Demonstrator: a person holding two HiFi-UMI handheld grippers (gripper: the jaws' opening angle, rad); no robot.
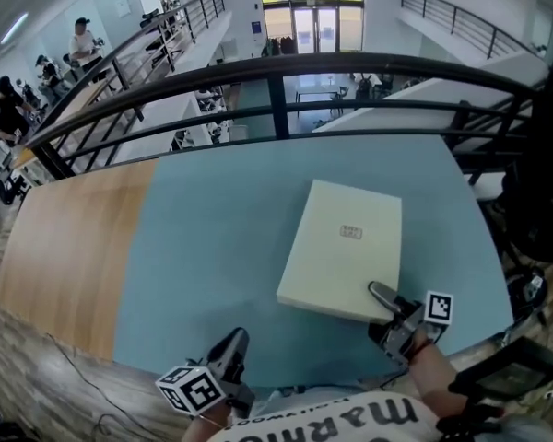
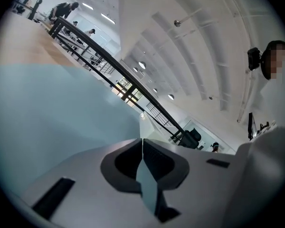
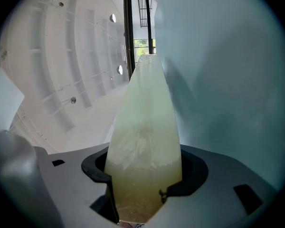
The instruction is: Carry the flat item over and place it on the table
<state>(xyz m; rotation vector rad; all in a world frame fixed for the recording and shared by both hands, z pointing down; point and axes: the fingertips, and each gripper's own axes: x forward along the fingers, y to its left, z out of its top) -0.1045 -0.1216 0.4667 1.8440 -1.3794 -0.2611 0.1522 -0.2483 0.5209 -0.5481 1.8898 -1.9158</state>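
Looking down in the head view, a flat cream box (image 1: pixel 346 247) lies over the blue-green table (image 1: pixel 212 247), toward its right side, with a black railing (image 1: pixel 276 90) beyond. The right gripper (image 1: pixel 387 300) clamps the box's near right corner, one jaw on top. Whether the box sits fully flat I cannot tell. The left gripper (image 1: pixel 230 348) hovers near the table's near edge, apart from the box.

In the left gripper view, the left gripper (image 2: pixel 142 148) has its jaws pressed together with nothing between them, above the table (image 2: pixel 47 108).

In the right gripper view, the right gripper (image 3: pixel 145 175) holds the box (image 3: pixel 145 127) edge-on between its pads, beside the table (image 3: pixel 228 80).
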